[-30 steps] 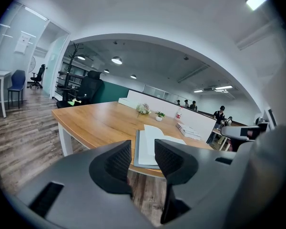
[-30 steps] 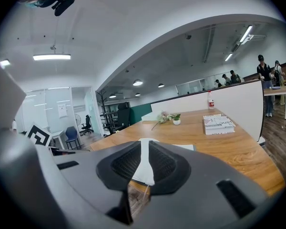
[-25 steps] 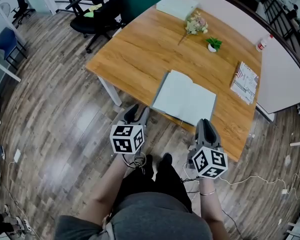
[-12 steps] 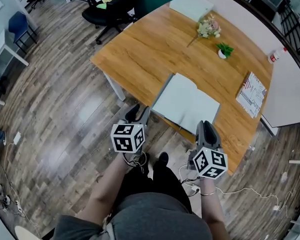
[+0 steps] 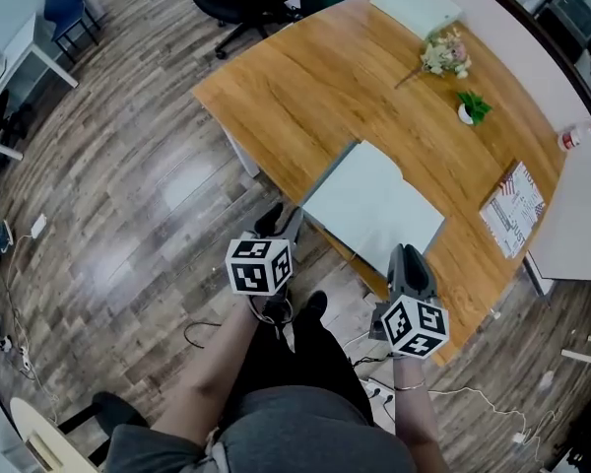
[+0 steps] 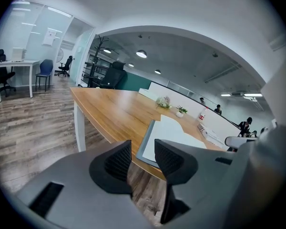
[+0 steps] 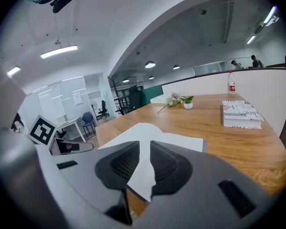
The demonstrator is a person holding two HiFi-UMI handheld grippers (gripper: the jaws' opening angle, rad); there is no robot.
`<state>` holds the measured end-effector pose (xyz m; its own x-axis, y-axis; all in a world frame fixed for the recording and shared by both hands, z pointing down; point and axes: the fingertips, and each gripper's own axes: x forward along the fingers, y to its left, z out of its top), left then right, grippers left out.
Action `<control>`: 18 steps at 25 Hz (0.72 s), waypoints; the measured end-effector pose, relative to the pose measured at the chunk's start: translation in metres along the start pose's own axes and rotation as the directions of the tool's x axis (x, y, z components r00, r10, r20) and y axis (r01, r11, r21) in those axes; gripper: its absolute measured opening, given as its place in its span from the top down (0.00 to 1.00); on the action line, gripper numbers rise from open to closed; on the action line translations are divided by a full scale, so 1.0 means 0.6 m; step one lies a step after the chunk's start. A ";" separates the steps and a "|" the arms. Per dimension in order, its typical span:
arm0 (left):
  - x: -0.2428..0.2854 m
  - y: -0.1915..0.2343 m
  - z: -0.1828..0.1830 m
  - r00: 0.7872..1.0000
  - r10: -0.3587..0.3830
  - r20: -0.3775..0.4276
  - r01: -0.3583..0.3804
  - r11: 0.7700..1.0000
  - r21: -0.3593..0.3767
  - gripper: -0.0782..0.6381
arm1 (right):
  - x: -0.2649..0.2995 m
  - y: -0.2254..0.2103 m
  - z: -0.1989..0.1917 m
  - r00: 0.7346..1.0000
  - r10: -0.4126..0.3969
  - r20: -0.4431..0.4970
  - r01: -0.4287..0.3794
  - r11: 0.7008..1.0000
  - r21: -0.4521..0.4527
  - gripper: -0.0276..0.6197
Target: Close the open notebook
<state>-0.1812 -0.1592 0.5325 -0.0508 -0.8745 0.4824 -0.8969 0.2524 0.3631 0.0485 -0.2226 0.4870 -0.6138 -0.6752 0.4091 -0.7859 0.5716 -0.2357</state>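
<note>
Overhead, head view: the open notebook [image 5: 374, 203] lay flat, pages up, near the front edge of the wooden desk [image 5: 305, 77]. The left gripper [image 5: 279, 221] hung over the floor just beside the notebook's near left corner. The right gripper [image 5: 407, 256] pointed at the notebook's near edge. Farther back on the desk stood a flower sprig [image 5: 445, 53] and a small potted plant [image 5: 471, 108], with a printed book [image 5: 515, 208] at the right.

Left gripper view: the jaws stood a narrow gap apart with nothing between them. The notebook lay beyond them on the desk, apart from the tips.

Right gripper view: the jaws were likewise slightly parted and empty. The notebook's white pages showed through the gap, just ahead of the tips.
</note>
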 end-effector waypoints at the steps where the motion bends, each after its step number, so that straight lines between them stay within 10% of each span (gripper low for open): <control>1: 0.003 -0.001 -0.003 1.000 0.005 -0.001 -0.005 1.000 -0.009 0.66 | 0.003 -0.002 -0.003 1.000 0.007 -0.009 -0.007 1.000 -0.001 0.84; 18: 0.047 0.011 -0.054 0.998 0.040 -0.056 -0.048 0.986 -0.163 0.69 | 0.046 -0.002 -0.044 0.991 0.073 -0.116 -0.076 0.997 -0.023 0.85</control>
<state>-0.1743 -0.1689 0.5744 -0.0619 -0.8393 0.5402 -0.8100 0.3585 0.4641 0.0342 -0.2295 0.5219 -0.6567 -0.5732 0.4900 -0.7351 0.6317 -0.2462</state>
